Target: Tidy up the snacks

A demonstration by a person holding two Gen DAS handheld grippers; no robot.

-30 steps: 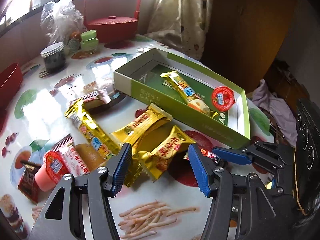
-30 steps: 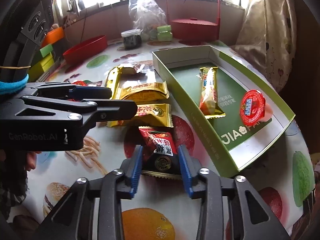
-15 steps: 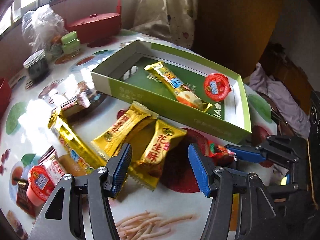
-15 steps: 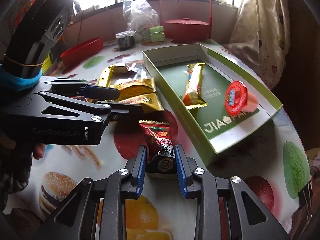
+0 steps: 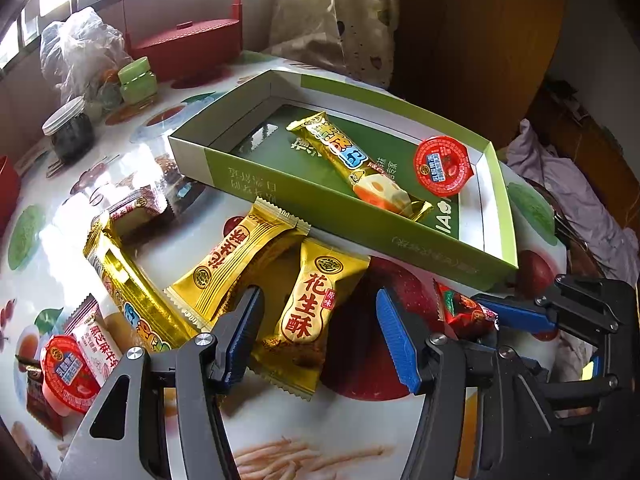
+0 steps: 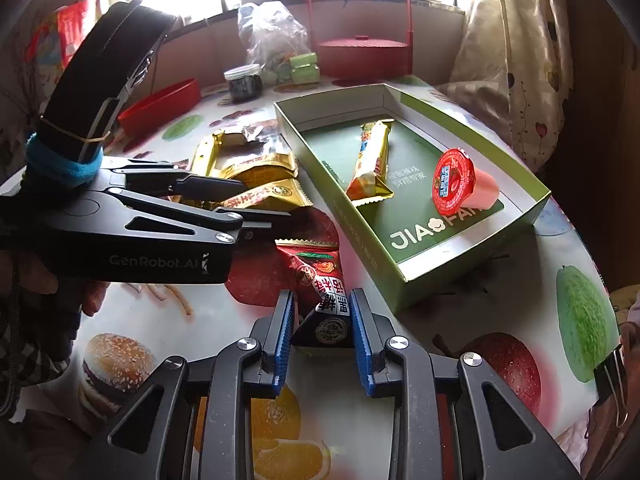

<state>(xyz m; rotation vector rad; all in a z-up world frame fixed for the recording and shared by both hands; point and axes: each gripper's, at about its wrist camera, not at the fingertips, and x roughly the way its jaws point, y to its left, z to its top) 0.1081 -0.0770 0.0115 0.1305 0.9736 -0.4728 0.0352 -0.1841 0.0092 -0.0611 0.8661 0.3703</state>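
A green box [image 5: 362, 227] [image 6: 404, 280] holds a gold snack bar [image 5: 352, 164] [image 6: 370, 164] and a red jelly cup [image 5: 442, 165] [image 6: 456, 182]. My right gripper [image 6: 320, 320] is shut on a red and black snack packet [image 6: 320, 280], which also shows in the left wrist view [image 5: 464, 312]. My left gripper [image 5: 318, 334] is open, its fingers either side of a gold peanut candy packet [image 5: 308, 312] lying on the table. More gold packets [image 5: 228, 260] lie to its left.
Another jelly cup [image 5: 66, 372] and small packets [image 5: 100, 344] lie at the near left. A red lidded basket [image 5: 184, 44], a plastic bag [image 5: 80, 56], jars [image 5: 72, 132] and a red bowl [image 6: 160, 108] stand at the back. A curtain [image 6: 520, 60] hangs on the right.
My right gripper has closed tighter on the red packet and lifted it slightly. My left gripper has moved right and forward, now over the gold peanut candy packet.
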